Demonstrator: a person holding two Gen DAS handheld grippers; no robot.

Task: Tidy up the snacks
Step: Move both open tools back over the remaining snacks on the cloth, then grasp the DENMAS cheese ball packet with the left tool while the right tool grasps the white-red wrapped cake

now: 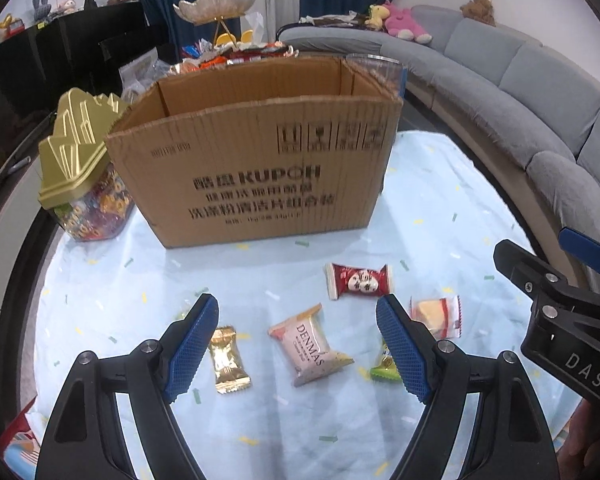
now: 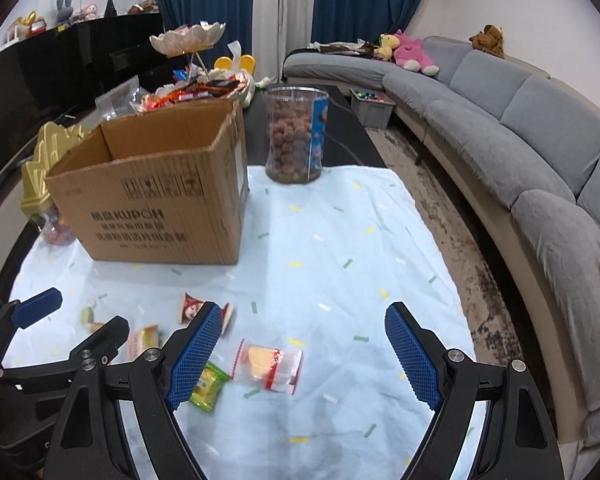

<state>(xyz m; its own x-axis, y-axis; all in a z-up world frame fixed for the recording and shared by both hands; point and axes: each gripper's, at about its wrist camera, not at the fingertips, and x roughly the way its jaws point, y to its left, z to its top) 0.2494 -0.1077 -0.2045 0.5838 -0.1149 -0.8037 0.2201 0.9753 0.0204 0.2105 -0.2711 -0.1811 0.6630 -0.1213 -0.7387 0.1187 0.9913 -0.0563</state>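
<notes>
An open cardboard box (image 1: pixel 256 168) stands on the light blue cloth; it also shows in the right wrist view (image 2: pixel 156 196). Several wrapped snacks lie in front of it: a pink DENMAS packet (image 1: pixel 311 345), a gold candy (image 1: pixel 229 360), a red packet (image 1: pixel 358 280), a clear packet with a yellow cake (image 1: pixel 436 316) (image 2: pixel 270 368) and a green candy (image 1: pixel 385 369) (image 2: pixel 208 386). My left gripper (image 1: pixel 298 350) is open above the DENMAS packet. My right gripper (image 2: pixel 304 356) is open and empty, over the cloth beside the clear packet; it shows at the right edge of the left wrist view.
A gold-lidded candy jar (image 1: pixel 82 172) stands left of the box. A clear jar of brown balls (image 2: pixel 295 134) stands behind the box on the right. A tiered snack dish (image 2: pixel 188 40) sits behind. A grey sofa (image 2: pixel 520 128) curves along the right.
</notes>
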